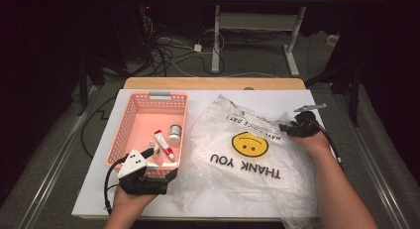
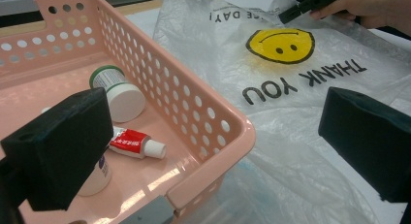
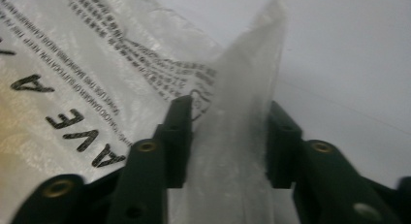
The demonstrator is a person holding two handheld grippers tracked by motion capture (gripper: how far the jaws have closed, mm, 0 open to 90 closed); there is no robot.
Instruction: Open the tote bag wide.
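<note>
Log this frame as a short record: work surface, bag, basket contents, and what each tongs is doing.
surface: white table
bag: clear plastic bag with smiley print, lying flat right of the basket
basket: pink basket holding a tube, a jar and a small bottle
left tongs: open, at the basket's near corner
right tongs: open, a raised bag fold between the jaws

The left black two-jaw claw (image 1: 161,162) sits low at the near edge, jaws spread wide. The right black claw (image 1: 283,126) reaches far right, jaws part-closed with a gap.
</note>
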